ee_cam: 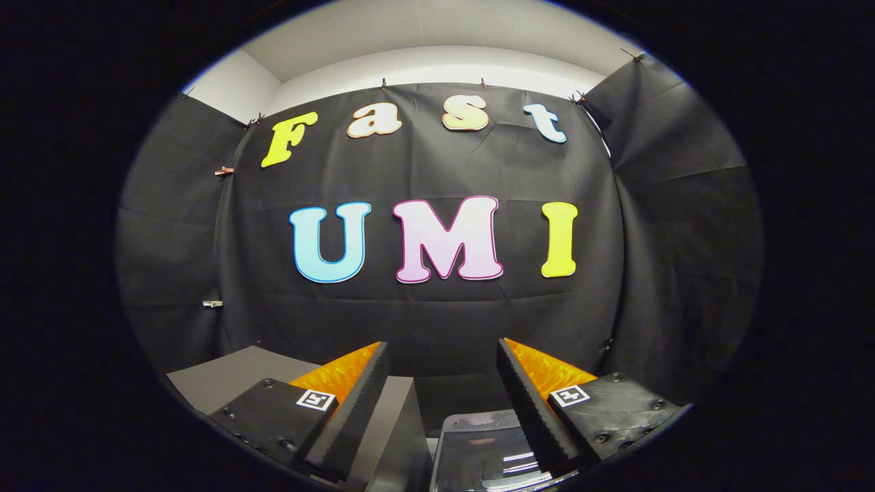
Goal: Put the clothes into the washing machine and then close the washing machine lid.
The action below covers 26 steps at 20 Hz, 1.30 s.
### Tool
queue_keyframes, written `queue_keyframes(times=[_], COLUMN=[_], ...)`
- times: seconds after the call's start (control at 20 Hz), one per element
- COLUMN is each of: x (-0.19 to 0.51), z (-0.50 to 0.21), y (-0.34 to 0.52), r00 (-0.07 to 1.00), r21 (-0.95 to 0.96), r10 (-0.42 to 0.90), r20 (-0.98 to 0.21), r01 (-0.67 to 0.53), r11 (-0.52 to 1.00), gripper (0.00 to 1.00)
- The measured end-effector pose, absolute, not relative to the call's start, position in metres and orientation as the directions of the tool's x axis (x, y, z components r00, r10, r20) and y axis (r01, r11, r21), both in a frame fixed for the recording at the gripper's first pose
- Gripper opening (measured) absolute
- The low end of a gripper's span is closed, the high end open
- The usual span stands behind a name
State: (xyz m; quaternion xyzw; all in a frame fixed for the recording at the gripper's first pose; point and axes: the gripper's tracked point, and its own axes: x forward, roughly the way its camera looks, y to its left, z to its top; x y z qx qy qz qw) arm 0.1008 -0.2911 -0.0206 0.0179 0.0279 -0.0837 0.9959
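Gripper: the gripper [443,362] is seen with its 2 fingers [355,403] spread wide apart; nothing is held between them.
Finger pads: dark ribbed pads are turned inward toward each other, backed by orange plastic, and a small square marker is carried on each black finger base.
Aim: the fingers are pointed level at the booth's black cloth wall [437,307], well above the things below.
Washer: a dark, glossy, rounded surface [489,454] is seen low between the fingers, closer to the right finger; it is taken to be the washer's top or lid, though this cannot be told for certain.
Washer axis: its long axis and facing cannot be told, since just a small part is seen, partly covered by the right finger.
Lid state: whether the lid is open or closed cannot be told.
Washer contents: the inside is hidden, so what is in it cannot be told.
Grey block: a grey, flat-topped block [232,376] is seen beyond and beside the left finger, its vertical side running down just left of the glossy surface.
Reflections: bright streaks of light are mirrored on the glossy surface.
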Motion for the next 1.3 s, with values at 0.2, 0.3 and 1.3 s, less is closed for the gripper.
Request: queue_keyframes(times=[0.2,0.3,1.3], x=[0.103,0.104,0.099], z=[-0.023,-0.021,-0.025], y=[-0.29,-0.293,-0.305], r00=[0.985,0.985,0.98], r21=[0.01,0.018,0.034], r10=[-0.158,-0.164,-0.189], r20=[-0.062,-0.053,-0.069], r01=[0.159,0.166,0.192], r11=[0.987,0.986,0.981], gripper=[0.98,0.98,0.99])
